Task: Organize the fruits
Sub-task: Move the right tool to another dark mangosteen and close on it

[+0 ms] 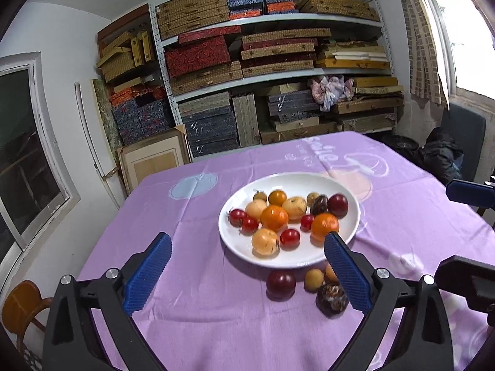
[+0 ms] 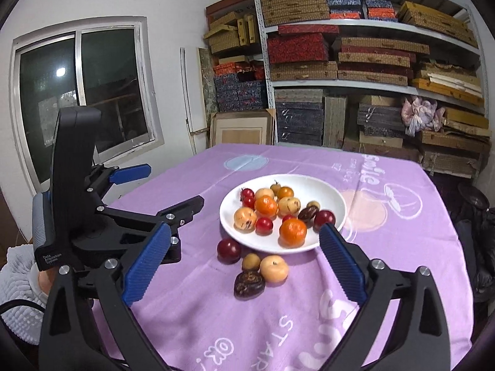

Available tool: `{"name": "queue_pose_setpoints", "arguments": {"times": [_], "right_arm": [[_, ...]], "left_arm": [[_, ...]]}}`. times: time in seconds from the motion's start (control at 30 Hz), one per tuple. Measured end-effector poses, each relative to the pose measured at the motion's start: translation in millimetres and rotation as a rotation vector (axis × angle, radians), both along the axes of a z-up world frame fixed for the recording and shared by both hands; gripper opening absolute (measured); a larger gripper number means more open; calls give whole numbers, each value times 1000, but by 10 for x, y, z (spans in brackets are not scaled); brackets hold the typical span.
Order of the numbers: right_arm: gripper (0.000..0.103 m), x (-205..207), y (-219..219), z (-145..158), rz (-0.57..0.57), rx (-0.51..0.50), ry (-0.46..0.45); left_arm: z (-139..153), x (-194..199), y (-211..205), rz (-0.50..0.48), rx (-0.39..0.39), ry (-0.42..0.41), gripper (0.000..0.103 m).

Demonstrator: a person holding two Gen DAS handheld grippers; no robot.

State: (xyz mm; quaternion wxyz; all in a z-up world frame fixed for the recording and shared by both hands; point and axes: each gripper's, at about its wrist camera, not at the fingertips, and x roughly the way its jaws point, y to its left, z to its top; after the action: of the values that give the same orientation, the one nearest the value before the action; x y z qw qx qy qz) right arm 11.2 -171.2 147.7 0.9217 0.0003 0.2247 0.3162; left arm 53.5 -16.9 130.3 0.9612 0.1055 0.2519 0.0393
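Four loose fruits (image 2: 252, 267) lie on purple-clothed surface (image 2: 386, 241) just before white round plate (image 2: 332, 199), ahead between wide, empty right gripper (image 2: 244, 264); left gripper (image 1: 247, 272) equally wide, empty, similarly near.

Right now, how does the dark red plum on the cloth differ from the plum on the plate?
The plum on the cloth lies off the plate, beside three loose fruits; the plum on the plate sits at the rim beside a brown fruit. Both are round, dark red and untouched.

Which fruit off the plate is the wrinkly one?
The dark brown wrinkly fruit, nearest the camera on the purple cloth. The other three beside it are smooth and round.
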Motion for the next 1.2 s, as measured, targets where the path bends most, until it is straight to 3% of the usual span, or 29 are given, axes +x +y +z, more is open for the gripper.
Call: {"name": "queue_pose_setpoints", "arguments": {"times": [0.23, 0.37, 0.5, 0.67, 0.73, 0.8, 0.9, 1.07, 1.2], "right_arm": [[95, 118, 87, -768, -44, -74, 116], [95, 267, 64, -1004, -57, -70, 187], [95, 340, 65, -1063, -75, -91, 207], [95, 386, 246, -1073, -50, -207, 187], [94, 415, 346, -1091, -19, -250, 190], [79, 459, 466, -1116, 19, -289, 201], [68, 579, 595, -1185, 49, -310, 237], [57, 753, 656, -1294, 65, -275, 320], [56, 846, 708, -1318, 63, -266, 334]], "left_arm": [[-723, -13, 61, 31, -28, 120, 100], [-942, 106, 176, 47, -56, 203, 100], [-1026, 186, 401, 71, -175, 272, 100], [-1176, 265, 634, 110, -322, 372, 100], [-1187, 281, 617, 108, -310, 380, 100], [-1205, 296, 571, 110, -275, 391, 100], [-1209, 333, 531, 112, -236, 407, 100], [-1220, 319, 544, 111, -236, 406, 100], [-1221, 319, 541, 110, -236, 406, 100]]}}
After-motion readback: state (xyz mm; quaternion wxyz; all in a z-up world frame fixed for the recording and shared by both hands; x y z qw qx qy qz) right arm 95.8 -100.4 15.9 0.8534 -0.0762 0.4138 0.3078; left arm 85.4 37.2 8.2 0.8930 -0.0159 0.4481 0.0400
